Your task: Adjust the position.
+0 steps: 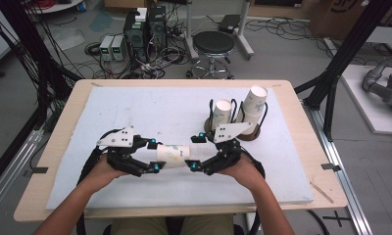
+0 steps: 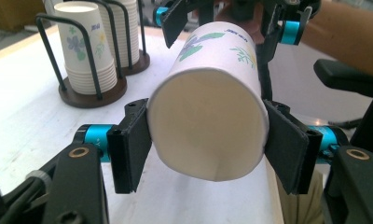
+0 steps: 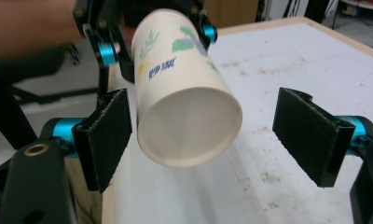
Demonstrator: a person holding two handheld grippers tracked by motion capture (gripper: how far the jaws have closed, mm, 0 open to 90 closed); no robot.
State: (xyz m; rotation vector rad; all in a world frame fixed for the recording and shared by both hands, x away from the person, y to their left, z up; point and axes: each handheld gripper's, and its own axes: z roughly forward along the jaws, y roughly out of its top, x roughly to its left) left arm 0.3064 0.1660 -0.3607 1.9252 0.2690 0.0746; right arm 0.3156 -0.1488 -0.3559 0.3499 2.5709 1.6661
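Observation:
A white paper cup (image 1: 173, 155) with a leaf print lies level above the white mat, between my two grippers. My left gripper (image 1: 155, 155) is shut on one end of it; in the left gripper view both black pads (image 2: 133, 149) press the sides of the cup (image 2: 208, 126). My right gripper (image 1: 196, 152) stands open around the other end. In the right gripper view its left pad (image 3: 105, 140) is close beside the cup (image 3: 189, 126), and the right pad stands well clear of it. The left gripper (image 3: 156, 37) grips the cup's far end there.
Two wire racks on dark round bases hold stacked paper cups (image 1: 222, 115) (image 1: 253, 110) at the back right of the mat (image 1: 135, 107), close behind my right gripper. The wooden table edge (image 1: 61, 127) frames the mat. A stool (image 1: 212, 46) stands beyond the table.

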